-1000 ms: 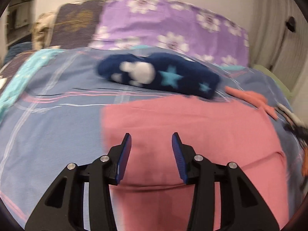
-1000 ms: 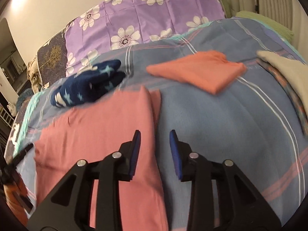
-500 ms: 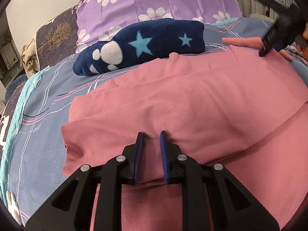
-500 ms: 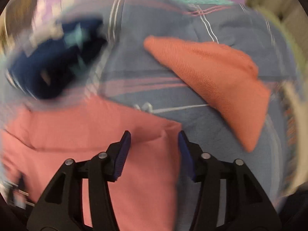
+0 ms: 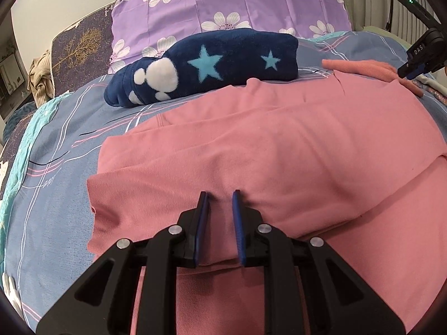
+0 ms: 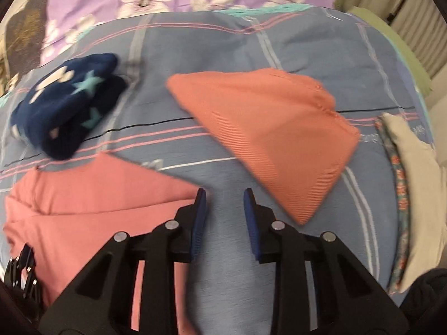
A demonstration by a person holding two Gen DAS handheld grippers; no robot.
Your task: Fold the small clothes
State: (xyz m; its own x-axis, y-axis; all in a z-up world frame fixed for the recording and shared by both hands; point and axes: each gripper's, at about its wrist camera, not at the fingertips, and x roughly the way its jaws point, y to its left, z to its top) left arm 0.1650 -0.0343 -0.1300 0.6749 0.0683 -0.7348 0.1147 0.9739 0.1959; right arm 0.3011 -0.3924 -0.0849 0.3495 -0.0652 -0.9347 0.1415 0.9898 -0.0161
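Left wrist: pink garment (image 5: 279, 150) lies lengthwise left to right.

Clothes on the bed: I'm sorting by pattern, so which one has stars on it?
The dark blue fleece piece, with light blue stars and white blobs. The pink garment and orange folded piece are plain.

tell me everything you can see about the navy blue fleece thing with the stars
The navy fleece garment looks plush and thick, printed with light blue stars and a white paw-like shape. It is folded into a compact bundle and lies flat on the blue plaid bedsheet, in front of the purple flowered pillow and just beyond the pink garment's far edge. Neither gripper touches it.
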